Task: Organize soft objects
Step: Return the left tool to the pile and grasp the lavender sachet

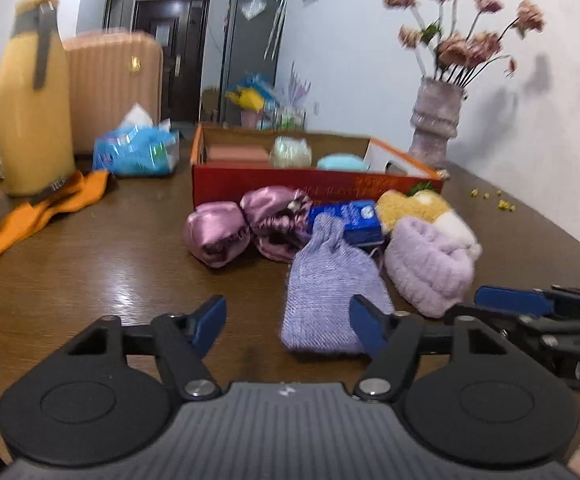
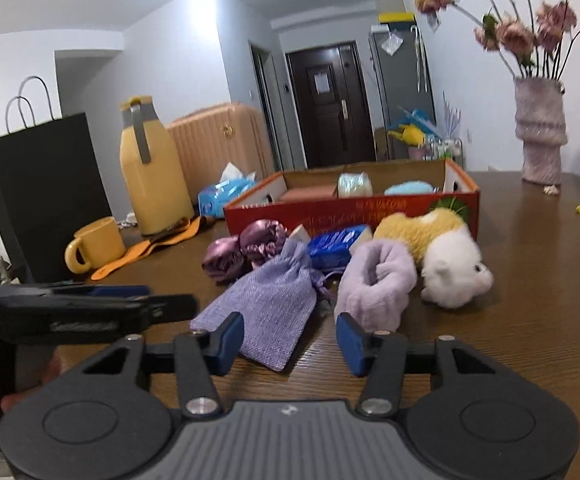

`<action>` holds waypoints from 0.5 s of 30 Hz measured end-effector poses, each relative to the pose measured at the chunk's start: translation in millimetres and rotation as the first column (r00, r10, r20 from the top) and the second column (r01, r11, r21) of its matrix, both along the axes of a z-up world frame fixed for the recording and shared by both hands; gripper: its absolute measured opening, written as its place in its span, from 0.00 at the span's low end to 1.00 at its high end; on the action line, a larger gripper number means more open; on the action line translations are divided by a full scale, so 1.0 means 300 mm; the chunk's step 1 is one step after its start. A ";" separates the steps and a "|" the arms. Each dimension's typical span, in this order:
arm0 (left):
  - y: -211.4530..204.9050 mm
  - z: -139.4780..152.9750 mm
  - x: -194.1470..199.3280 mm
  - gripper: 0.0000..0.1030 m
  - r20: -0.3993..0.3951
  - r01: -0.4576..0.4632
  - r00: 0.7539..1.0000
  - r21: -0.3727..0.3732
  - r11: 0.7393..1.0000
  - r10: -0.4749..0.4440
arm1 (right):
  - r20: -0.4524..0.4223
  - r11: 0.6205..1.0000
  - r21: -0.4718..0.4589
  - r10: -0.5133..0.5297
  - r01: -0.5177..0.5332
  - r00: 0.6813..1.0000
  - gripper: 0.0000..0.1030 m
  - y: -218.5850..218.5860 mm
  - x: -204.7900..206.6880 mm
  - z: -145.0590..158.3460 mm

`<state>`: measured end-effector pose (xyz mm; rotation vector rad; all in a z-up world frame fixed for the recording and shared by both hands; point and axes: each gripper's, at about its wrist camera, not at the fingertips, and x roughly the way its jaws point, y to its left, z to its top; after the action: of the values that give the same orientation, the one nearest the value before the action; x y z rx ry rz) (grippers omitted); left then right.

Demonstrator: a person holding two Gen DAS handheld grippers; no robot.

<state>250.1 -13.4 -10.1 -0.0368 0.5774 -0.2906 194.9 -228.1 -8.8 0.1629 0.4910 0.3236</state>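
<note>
A lavender knit pouch (image 1: pixel 326 292) (image 2: pixel 270 308) lies on the brown table just ahead of both grippers. My left gripper (image 1: pixel 288 322) is open, with the pouch's near end beside its right finger and no pad pressing. My right gripper (image 2: pixel 290 338) is also open, and the pouch's corner reaches in by its left finger. Behind the pouch sit a fluffy purple roll (image 1: pixel 430 268) (image 2: pixel 374 284), a yellow-and-white plush toy (image 1: pixel 422 208) (image 2: pixel 450 252), pink satin pieces (image 1: pixel 218 236) (image 2: pixel 226 260) and a blue pack (image 1: pixel 350 216) (image 2: pixel 334 244). A red cardboard box (image 1: pixel 270 186) (image 2: pixel 370 208) behind them holds soft items.
A yellow flask (image 1: pixel 30 120) (image 2: pixel 150 176), orange cloth (image 1: pixel 30 220), yellow mug (image 2: pixel 98 244) and black paper bag (image 2: pixel 46 184) stand at the left. A tissue pack (image 1: pixel 134 152) lies behind. A vase of flowers (image 1: pixel 436 124) (image 2: pixel 540 136) stands at the right.
</note>
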 end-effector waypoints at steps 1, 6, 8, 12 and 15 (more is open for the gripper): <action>0.001 -0.011 0.031 0.59 -0.034 0.002 0.999 -0.019 1.000 -0.002 | -0.008 1.000 0.000 -0.004 0.004 1.000 0.49 0.003 0.013 -0.006; 0.019 -0.062 0.088 0.06 -0.179 0.082 0.978 -0.152 0.985 -0.109 | -0.024 1.000 0.000 -0.024 0.024 0.999 0.50 -0.010 0.036 -0.020; 0.033 -0.058 0.049 0.06 -0.167 0.130 0.973 -0.176 0.976 -0.160 | -0.021 1.000 0.008 -0.027 0.027 0.999 0.50 -0.020 0.031 -0.019; 0.093 -0.032 -0.048 0.07 -0.130 0.228 0.959 -0.172 0.958 -0.252 | 0.007 1.000 0.021 0.002 -0.002 1.000 0.51 -0.022 0.012 0.000; 0.173 -0.010 -0.058 0.33 -0.104 0.008 0.994 -0.034 0.999 -0.012 | 0.017 0.999 0.016 0.031 -0.032 0.999 0.51 0.004 0.003 0.004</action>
<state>232.8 38.5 -13.1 -0.0822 0.6767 -0.3093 196.0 -227.0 -7.5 0.1679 0.4751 0.3594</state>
